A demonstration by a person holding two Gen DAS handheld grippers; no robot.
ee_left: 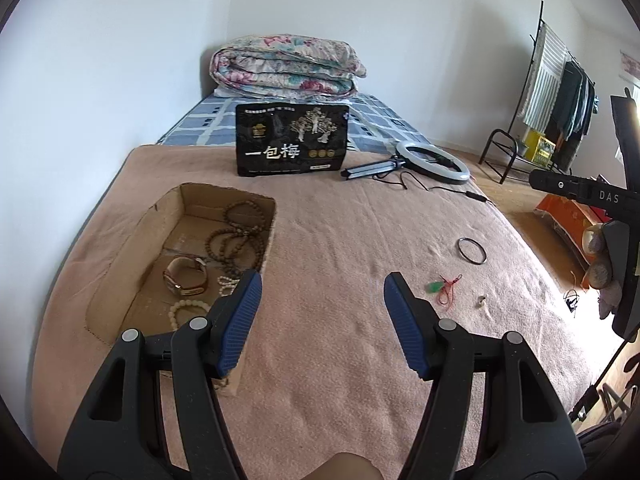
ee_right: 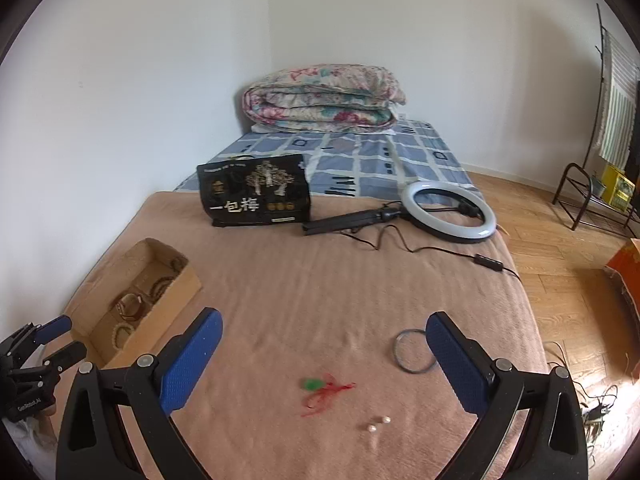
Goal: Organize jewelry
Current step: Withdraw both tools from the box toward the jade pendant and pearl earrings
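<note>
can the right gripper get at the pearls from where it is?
Probably yes. The right gripper is open, and the pearls lie loose on the blanket just ahead, nothing over them; only the red-corded pendant is close.

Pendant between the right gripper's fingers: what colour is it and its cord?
Green pendant on a red cord, clearest in the right wrist view.

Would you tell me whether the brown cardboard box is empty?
Not empty: the brown cardboard box holds dark bead strands, a watch and pale bracelets.

Both wrist views look down the bed (ee_left: 320, 240), sharing the blanket (ee_right: 320, 280).
</note>
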